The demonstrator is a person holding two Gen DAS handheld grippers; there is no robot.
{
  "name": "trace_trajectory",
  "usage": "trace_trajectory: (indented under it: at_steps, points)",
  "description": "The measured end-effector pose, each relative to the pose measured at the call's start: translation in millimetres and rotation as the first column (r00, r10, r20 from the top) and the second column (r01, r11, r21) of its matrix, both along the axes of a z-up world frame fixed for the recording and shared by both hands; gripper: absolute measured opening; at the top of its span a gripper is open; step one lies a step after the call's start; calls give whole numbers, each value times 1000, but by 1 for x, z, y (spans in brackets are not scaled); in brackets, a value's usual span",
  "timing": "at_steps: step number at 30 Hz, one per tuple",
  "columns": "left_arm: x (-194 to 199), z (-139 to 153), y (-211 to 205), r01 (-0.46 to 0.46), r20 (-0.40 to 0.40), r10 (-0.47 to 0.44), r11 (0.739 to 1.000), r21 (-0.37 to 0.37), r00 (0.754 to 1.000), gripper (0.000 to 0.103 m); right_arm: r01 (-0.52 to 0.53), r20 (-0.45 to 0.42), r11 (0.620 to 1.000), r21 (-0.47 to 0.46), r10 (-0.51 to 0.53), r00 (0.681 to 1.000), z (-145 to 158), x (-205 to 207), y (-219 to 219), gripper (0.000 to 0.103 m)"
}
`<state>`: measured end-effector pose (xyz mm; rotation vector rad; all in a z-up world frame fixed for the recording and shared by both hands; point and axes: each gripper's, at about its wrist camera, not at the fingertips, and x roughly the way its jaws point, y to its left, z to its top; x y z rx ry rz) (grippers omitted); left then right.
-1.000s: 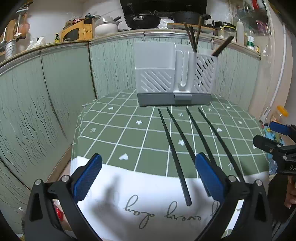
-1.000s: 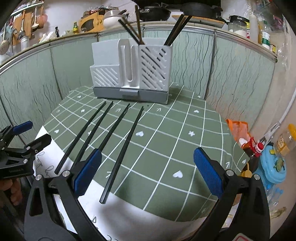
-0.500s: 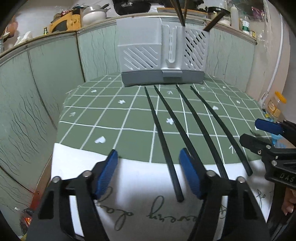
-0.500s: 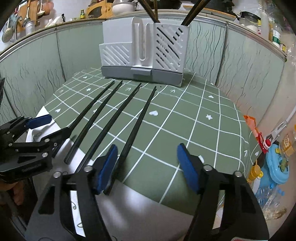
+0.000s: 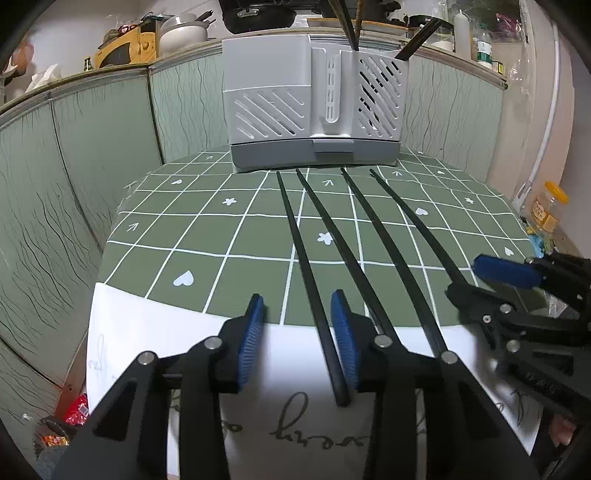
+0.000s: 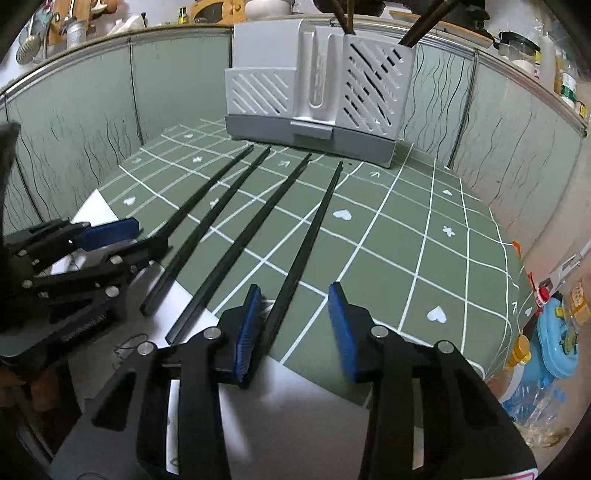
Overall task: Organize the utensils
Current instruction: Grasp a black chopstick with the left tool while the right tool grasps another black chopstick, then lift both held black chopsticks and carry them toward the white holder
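Several black chopsticks [image 5: 373,236] lie side by side on the green checked tablecloth [image 5: 207,236], pointing at a grey utensil holder [image 5: 314,107] at the back that holds more chopsticks. My left gripper [image 5: 297,334] is open, its jaws straddling the near end of the leftmost chopstick [image 5: 314,291]. My right gripper [image 6: 295,321] is open, with the rightmost chopstick [image 6: 306,240] just inside its left pad [image 6: 247,332]. Each gripper shows in the other's view: the right one [image 5: 517,295], the left one [image 6: 85,251].
A white cloth with script writing [image 5: 303,417] covers the near table edge. Green panelled walls [image 5: 74,147] enclose the table at the left and back. Bottles and a blue toy [image 6: 554,343] sit on the floor to the right. Cookware lines the shelf [image 5: 184,33] behind.
Both grippers have moved forward and lower toward the chopsticks' near ends. Both pairs of jaws have narrowed from wide open to a smaller gap.
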<state>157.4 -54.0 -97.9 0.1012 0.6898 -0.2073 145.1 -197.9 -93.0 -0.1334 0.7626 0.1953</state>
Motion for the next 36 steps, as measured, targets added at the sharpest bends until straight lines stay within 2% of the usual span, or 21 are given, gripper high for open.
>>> trace_trajectory:
  at_steps: [3, 4, 6, 7, 8, 10, 14, 23, 36]
  points:
    - [-1, -1, 0, -7, 3, 7, 1000, 3, 1000, 31, 15, 9, 1000, -4, -15, 1000, 0, -3, 1, 31]
    - [-1, -1, 0, -10, 3, 10, 1000, 3, 1000, 30, 16, 7, 1000, 2, -16, 1000, -1, -3, 1, 27]
    - [0, -1, 2, -29, 5, 29, 1000, 11, 1000, 18, 32, -4, 999, 29, -32, 999, -1, -2, -2, 17]
    - [0, -1, 3, -41, 5, 41, 999, 14, 999, 15, 39, -9, 999, 30, -39, 999, -1, -2, -2, 12]
    - [1, 0, 5, -47, 4, 47, 999, 11, 999, 11, 51, -11, 998, 29, -51, 999, -1, -2, -3, 9]
    - [2, 0, 8, -57, -3, 57, 998, -1, 998, 8, 70, -15, 997, 36, -69, 997, -1, -2, -6, 6]
    - [2, 1, 8, -60, -4, 60, 998, 2, 998, 7, 94, -28, 994, 49, -92, 995, 0, 1, -12, 6]
    - [1, 9, 16, -64, -14, 63, 997, -50, 998, 8, 107, -36, 991, 85, -104, 994, 11, -1, -26, 6]
    - [-17, 59, 27, -25, 79, 31, 996, -83, 996, 8, 71, 44, 989, 131, -77, 996, 57, -18, -36, 6]
